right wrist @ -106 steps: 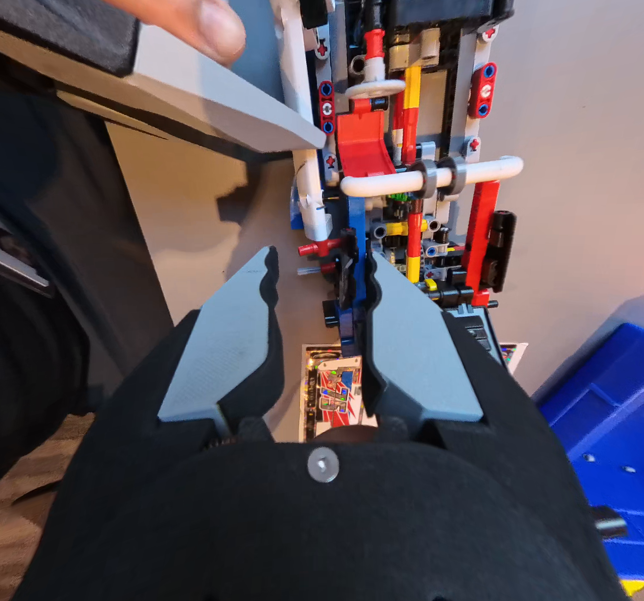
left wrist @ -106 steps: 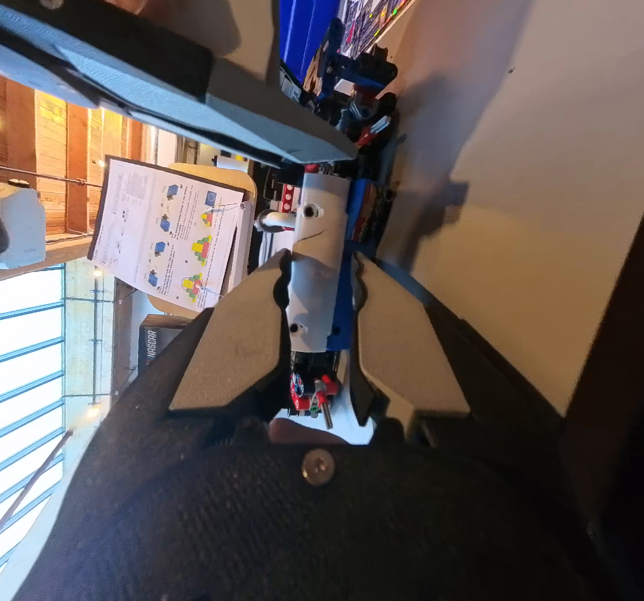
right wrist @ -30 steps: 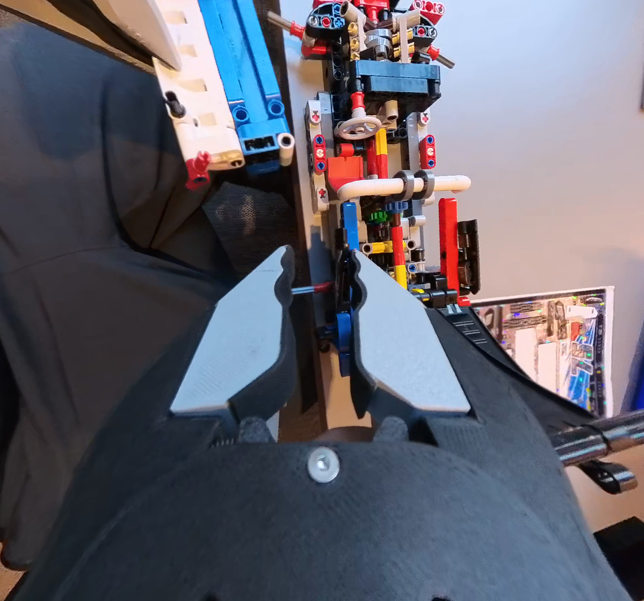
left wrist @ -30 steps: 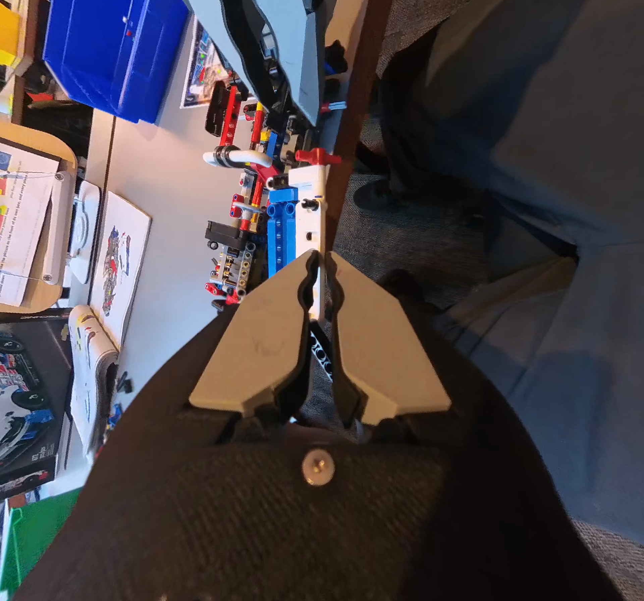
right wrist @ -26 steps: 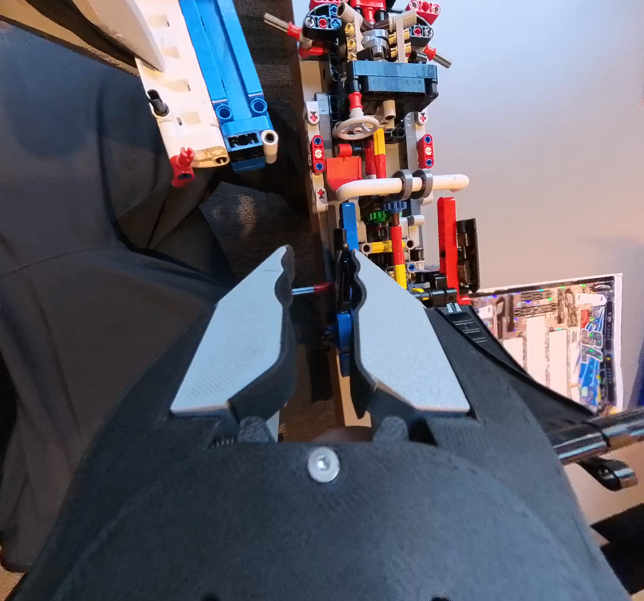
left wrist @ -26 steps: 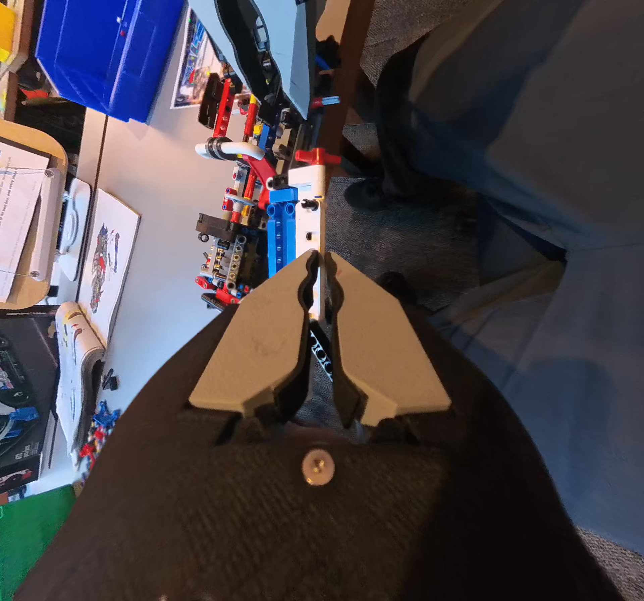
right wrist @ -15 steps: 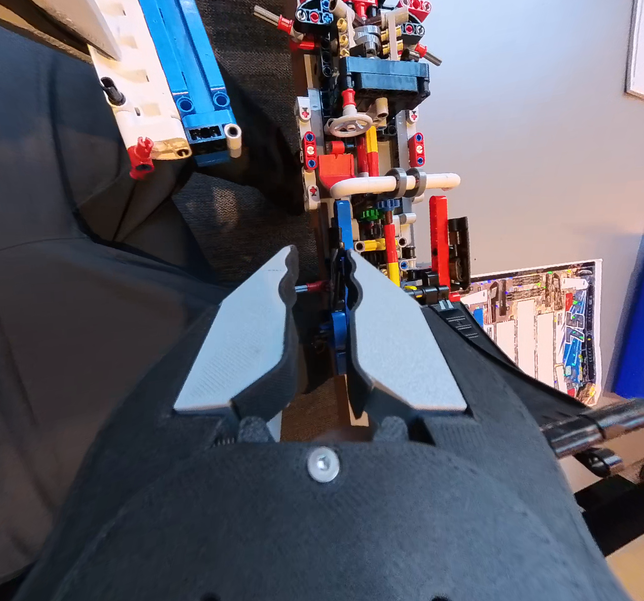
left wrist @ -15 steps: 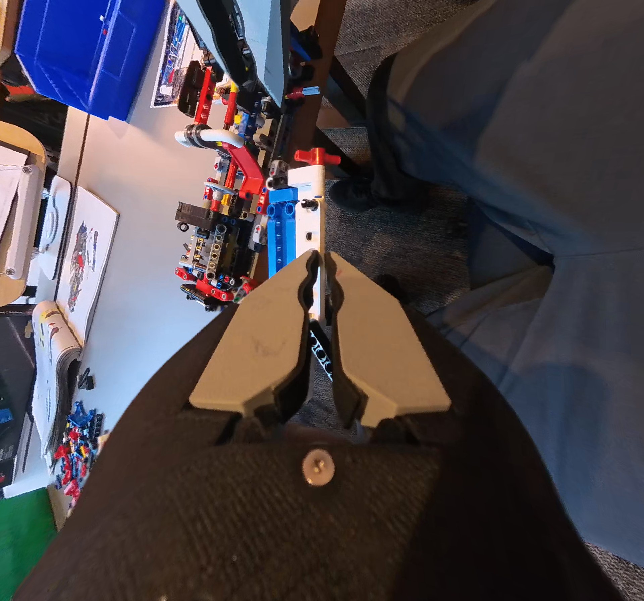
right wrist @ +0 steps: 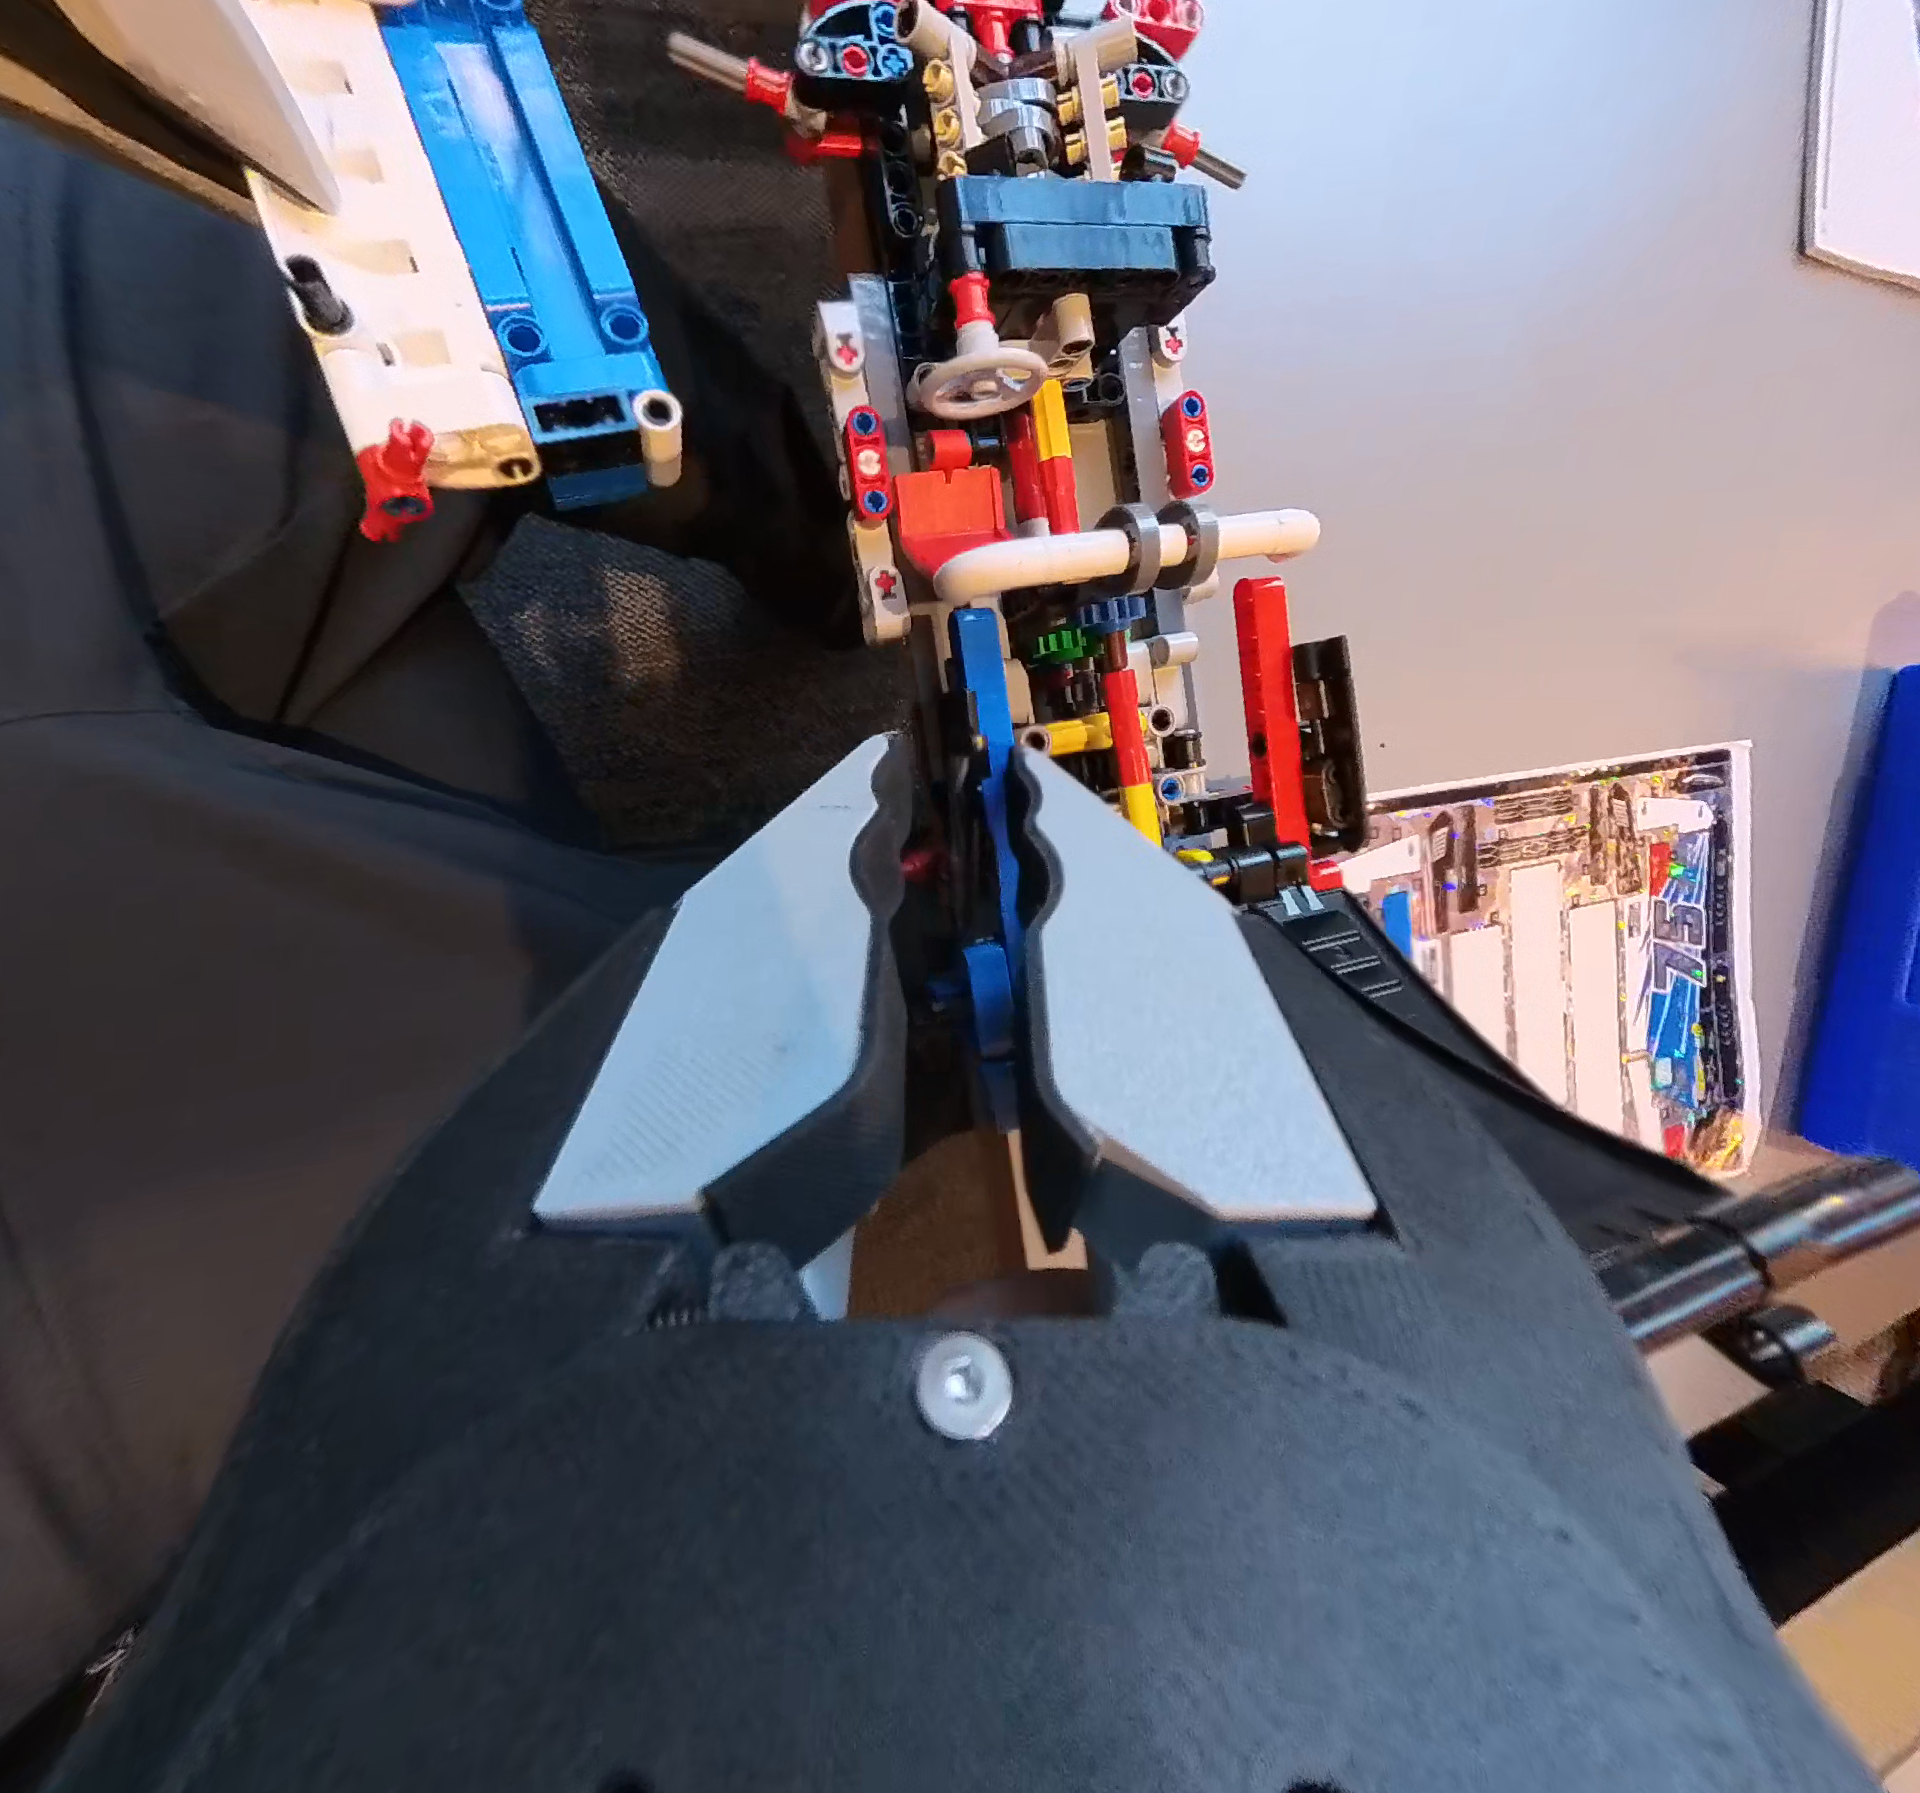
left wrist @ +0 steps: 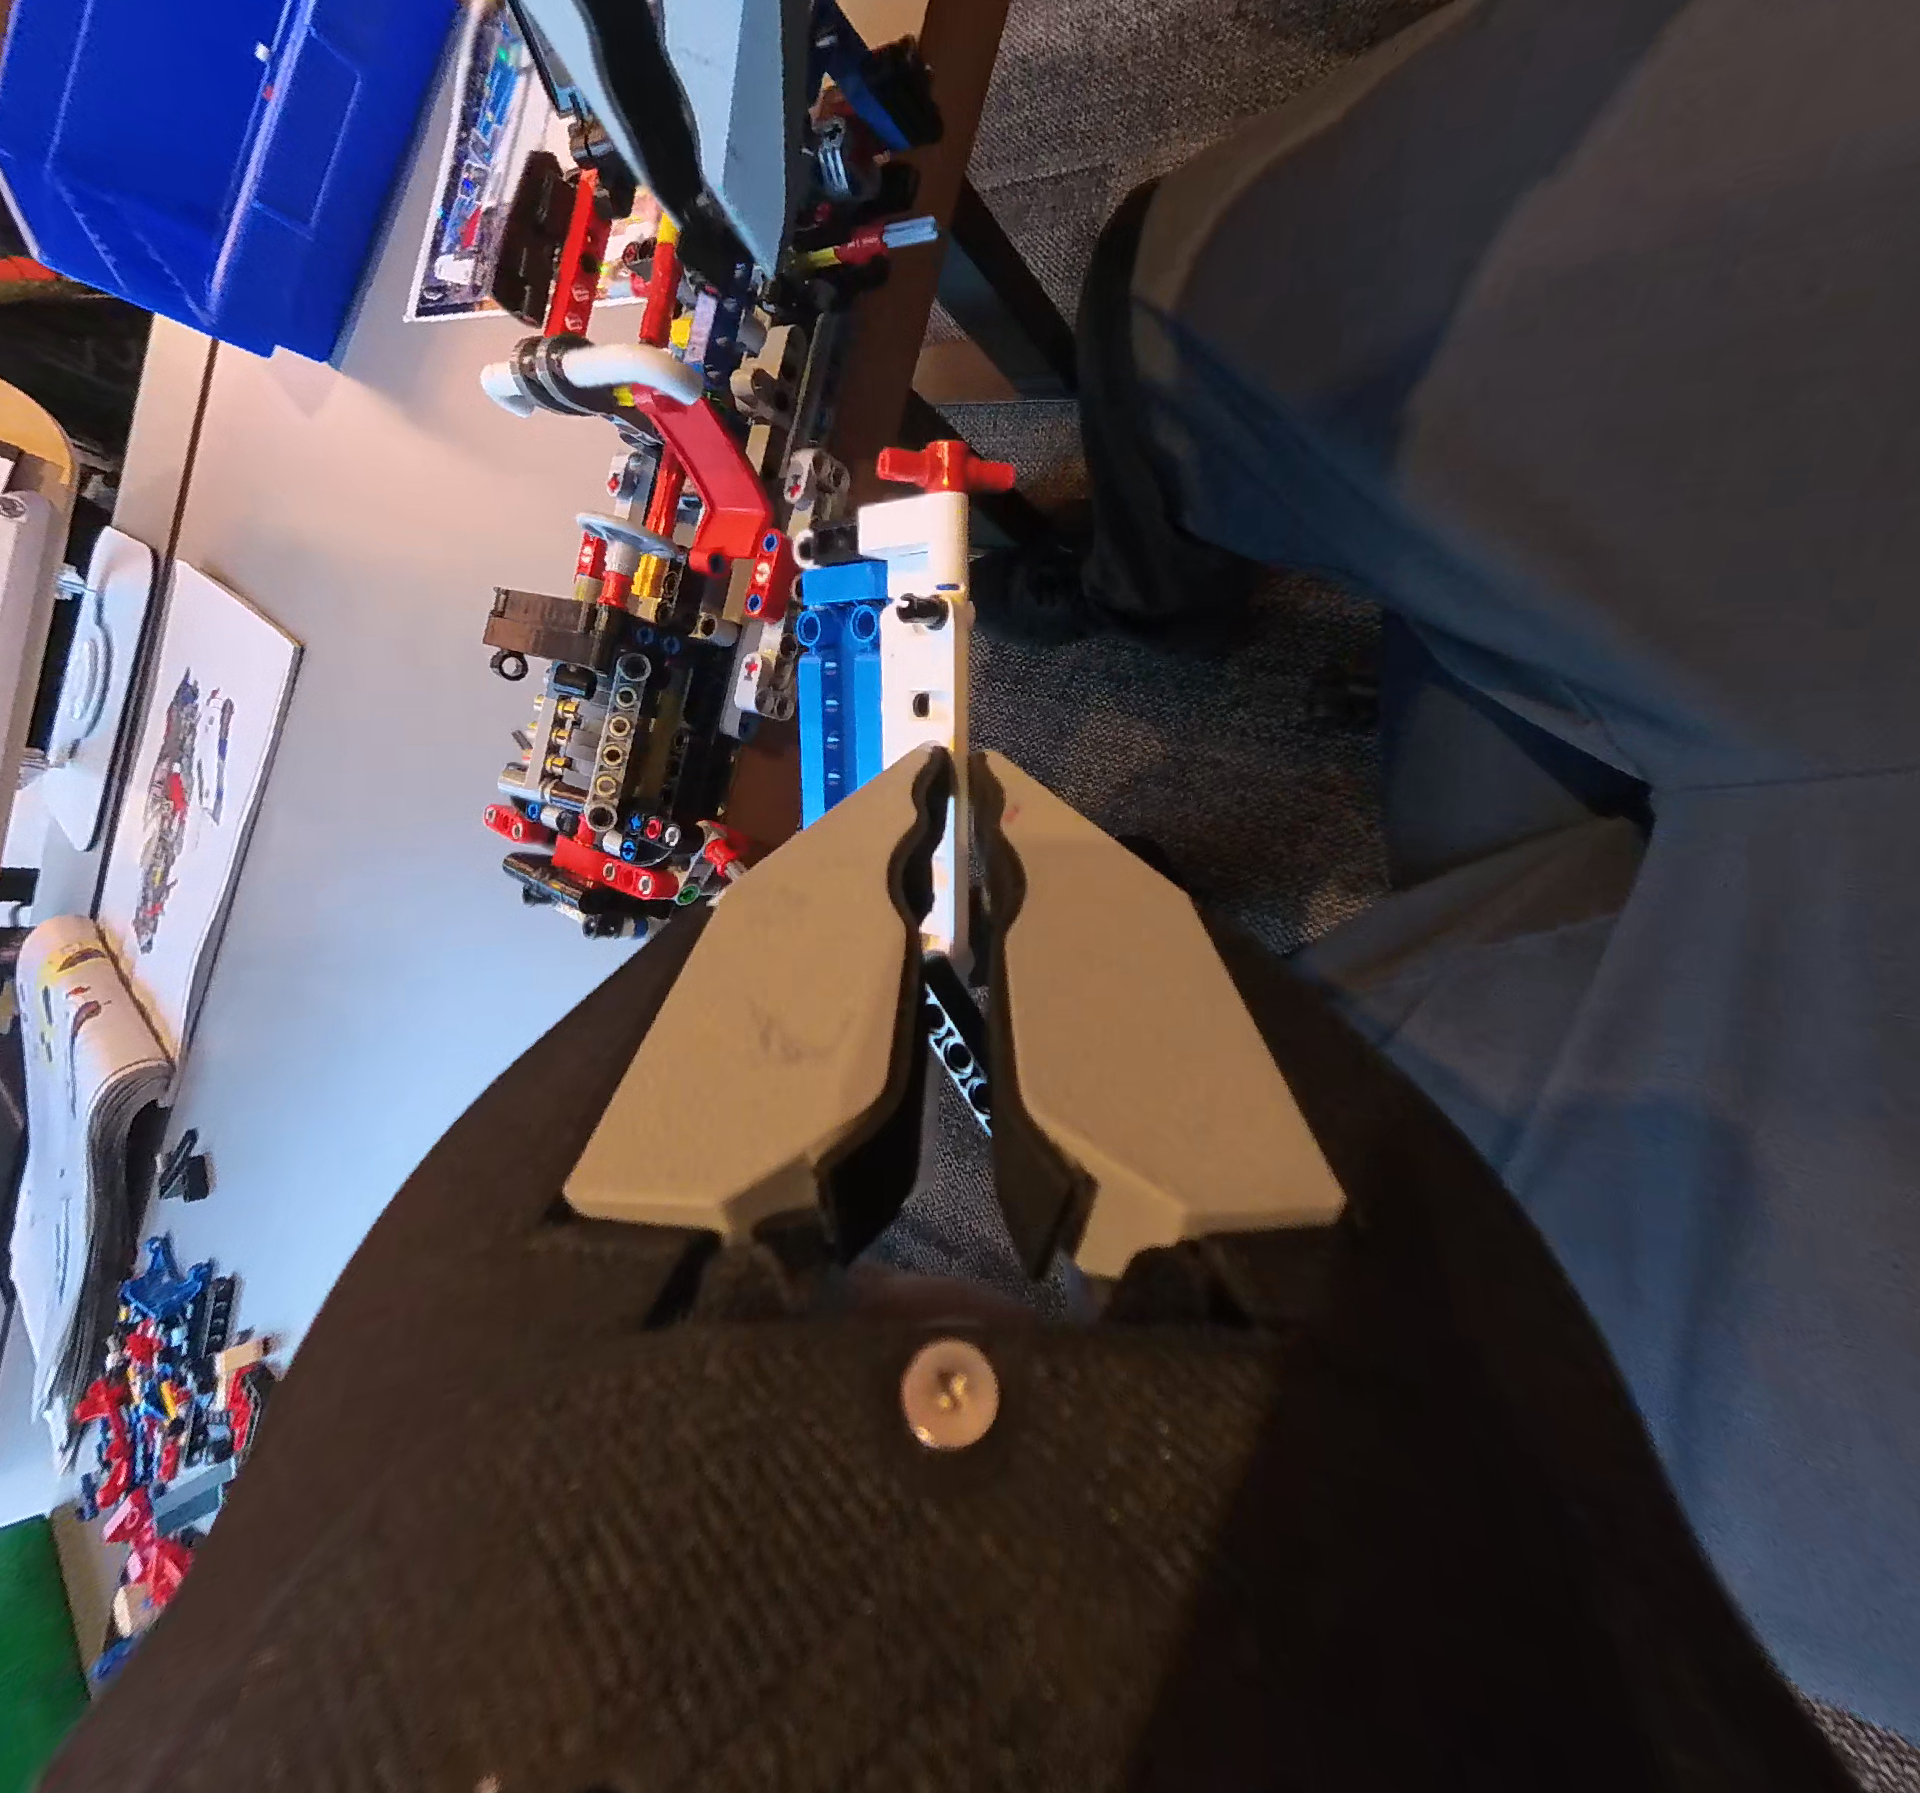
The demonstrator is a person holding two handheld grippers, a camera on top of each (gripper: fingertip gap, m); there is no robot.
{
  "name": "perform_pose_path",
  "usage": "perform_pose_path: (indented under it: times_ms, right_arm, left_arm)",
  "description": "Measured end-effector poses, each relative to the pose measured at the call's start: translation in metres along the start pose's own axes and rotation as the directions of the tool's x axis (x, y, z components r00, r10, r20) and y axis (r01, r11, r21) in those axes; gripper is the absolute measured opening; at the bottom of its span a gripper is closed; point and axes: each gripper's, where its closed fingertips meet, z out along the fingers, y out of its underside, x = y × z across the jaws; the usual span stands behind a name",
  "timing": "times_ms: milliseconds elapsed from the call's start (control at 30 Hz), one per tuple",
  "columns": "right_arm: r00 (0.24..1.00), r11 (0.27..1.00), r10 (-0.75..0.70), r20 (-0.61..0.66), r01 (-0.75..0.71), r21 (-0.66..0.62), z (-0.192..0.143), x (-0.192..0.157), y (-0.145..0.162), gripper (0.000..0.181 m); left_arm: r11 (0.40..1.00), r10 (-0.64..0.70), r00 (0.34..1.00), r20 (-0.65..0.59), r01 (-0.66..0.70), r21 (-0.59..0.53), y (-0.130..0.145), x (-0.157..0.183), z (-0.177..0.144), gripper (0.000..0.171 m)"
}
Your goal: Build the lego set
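Note:
My left gripper is shut on the edge of a white-and-blue panel assembly with a red pin at its far end. It holds the panel off the table's edge, just beside the lego car chassis. The panel also shows at the upper left of the right wrist view, apart from the chassis. My right gripper is shut on the blue beam at the chassis's near end. The chassis lies along the table edge. The right gripper also shows at the top of the left wrist view.
A blue bin stands at the far side of the grey table. A sticker sheet lies beside the chassis. An open booklet, a printed sheet and loose pieces lie at the left. A person's legs are over the carpet. Some 12 centimetres of space lies between my two pairs of fingers.
The panel, against the chassis 3.5 s ago, is now held by its edge and apart from it. In the last second my right jaws narrowed onto the blue beam.

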Motion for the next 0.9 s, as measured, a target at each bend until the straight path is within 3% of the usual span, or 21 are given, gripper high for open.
perform_pose_path:
  times_ms: [267, 467, 800, 900]
  right_arm:
    - [0.999, 0.995, 0.013, -0.035, -0.009, 0.097, -0.024, -0.001, -0.009, 0.027]
    - [0.998, 0.954, -0.025, 0.050, 0.009, 0.301, -0.042, -0.064, -0.009, 0.032]
    - [0.998, 0.923, -0.064, -0.006, 0.061, 0.381, -0.018, -0.091, 0.010, 0.039]
    - [0.998, 0.919, -0.067, -0.017, 0.068, 0.389, -0.018, -0.094, 0.014, 0.030]
  left_arm:
    - [0.999, 0.032, 0.999, -0.044, -0.032, 0.001, -0.010, 0.000, 0.011, 0.001]
    - [1.000, 0.016, 0.976, -0.218, -0.013, 0.014, -0.026, 0.013, 0.021, 0.001]
    - [0.993, -0.039, 0.841, -0.539, 0.092, 0.071, -0.054, 0.035, 0.030, 0.001]
    - [0.990, -0.038, 0.802, -0.595, 0.111, 0.086, -0.059, 0.039, 0.026, 0.001]
